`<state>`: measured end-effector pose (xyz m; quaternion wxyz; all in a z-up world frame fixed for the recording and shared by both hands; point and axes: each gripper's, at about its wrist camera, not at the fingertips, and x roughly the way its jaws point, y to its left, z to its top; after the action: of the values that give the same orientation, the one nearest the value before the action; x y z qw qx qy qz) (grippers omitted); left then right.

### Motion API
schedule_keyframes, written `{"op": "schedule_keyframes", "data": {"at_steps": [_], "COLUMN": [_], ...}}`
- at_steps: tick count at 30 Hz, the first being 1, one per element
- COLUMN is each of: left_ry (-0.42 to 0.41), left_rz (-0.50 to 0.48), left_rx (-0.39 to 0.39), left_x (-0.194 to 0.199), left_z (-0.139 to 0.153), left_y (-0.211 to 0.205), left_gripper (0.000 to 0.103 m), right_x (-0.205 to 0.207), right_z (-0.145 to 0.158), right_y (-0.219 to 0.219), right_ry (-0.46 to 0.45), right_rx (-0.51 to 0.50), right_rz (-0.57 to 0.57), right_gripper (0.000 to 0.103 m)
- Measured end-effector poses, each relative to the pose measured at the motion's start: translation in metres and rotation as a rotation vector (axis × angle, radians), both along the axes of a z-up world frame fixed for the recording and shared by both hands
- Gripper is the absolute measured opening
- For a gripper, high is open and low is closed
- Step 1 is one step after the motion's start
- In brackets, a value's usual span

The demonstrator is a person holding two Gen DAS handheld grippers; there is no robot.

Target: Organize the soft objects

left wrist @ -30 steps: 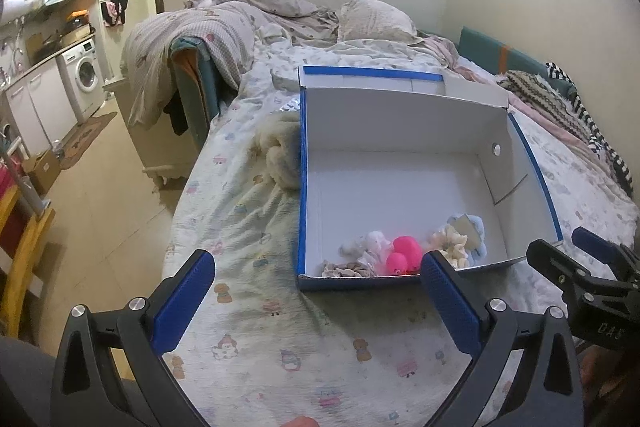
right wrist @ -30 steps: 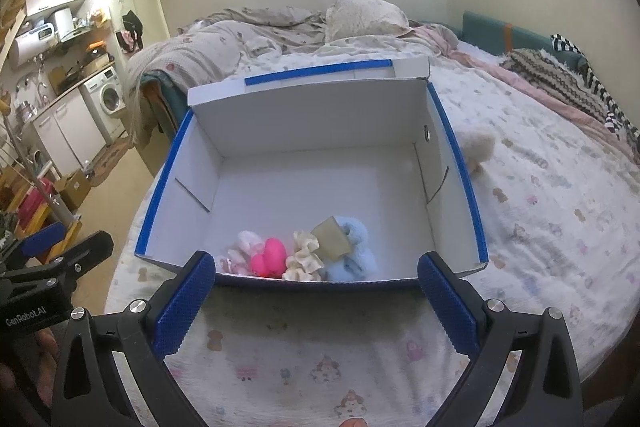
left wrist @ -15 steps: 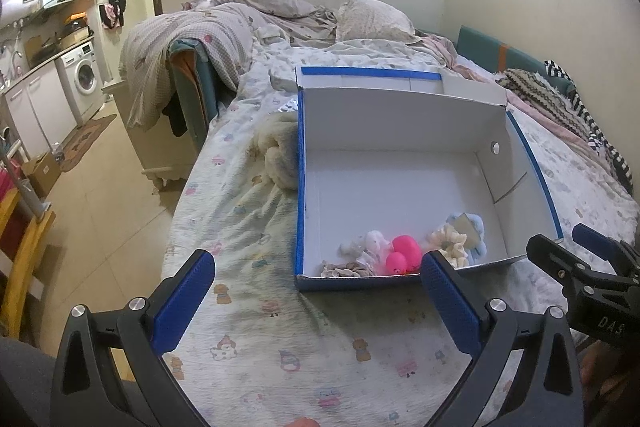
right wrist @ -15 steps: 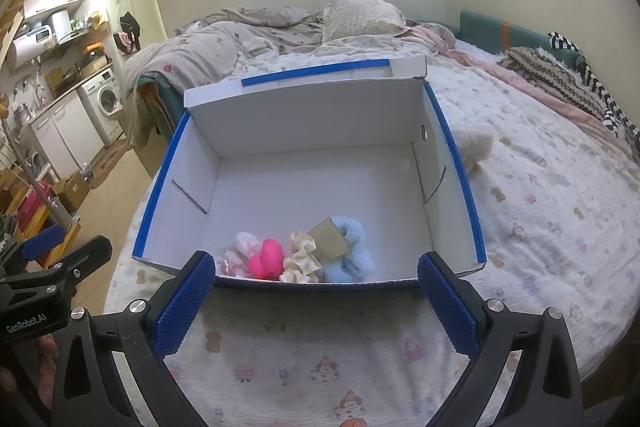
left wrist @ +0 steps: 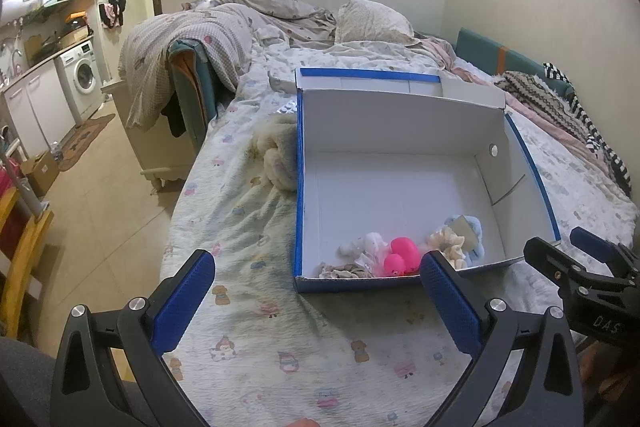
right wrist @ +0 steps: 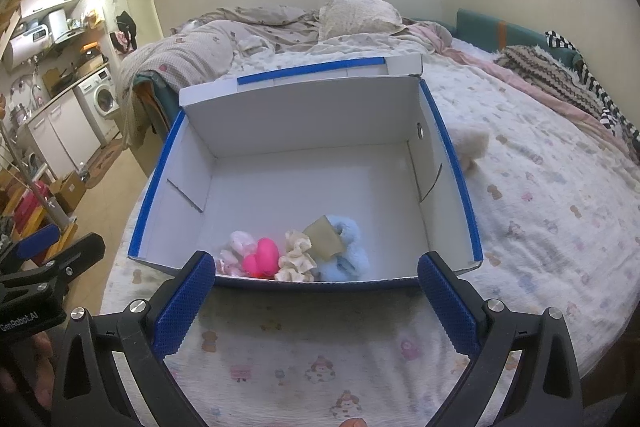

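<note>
Ahead of your right gripper [right wrist: 312, 291] the box [right wrist: 304, 115] stands open, its blue-edged near wall just beyond your fingertips, bare white floor behind. The pink toy [right wrist: 262, 257], cream scrunchie [right wrist: 296, 257] and blue fluffy piece [right wrist: 350, 253] huddle against that wall. A cream plush [left wrist: 278, 157] lies left of the box, beyond your left gripper [left wrist: 316, 291]. Both jaws gape wide, empty, hovering low over the bedsheet [right wrist: 320, 355].
</note>
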<state>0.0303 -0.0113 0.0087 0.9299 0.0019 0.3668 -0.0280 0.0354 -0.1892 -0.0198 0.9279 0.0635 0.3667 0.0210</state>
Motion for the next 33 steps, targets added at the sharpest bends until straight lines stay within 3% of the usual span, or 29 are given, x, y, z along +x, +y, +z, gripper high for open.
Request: {"op": "schedule_keyframes", "data": {"at_steps": [33], "left_ry": [0.001], "left_rz": [0.002], "left_rx": [-0.007], "left_x": [-0.0017], "left_z": [-0.0018], "left_y": [-0.0017], "left_gripper": [0.102], "right_x": [0.0001], "right_z": [-0.0009], "right_y": [0.0011], "right_ry": [0.006], "right_rx": [0.0], "right_rz": [0.002], "right_gripper": [0.103]}}
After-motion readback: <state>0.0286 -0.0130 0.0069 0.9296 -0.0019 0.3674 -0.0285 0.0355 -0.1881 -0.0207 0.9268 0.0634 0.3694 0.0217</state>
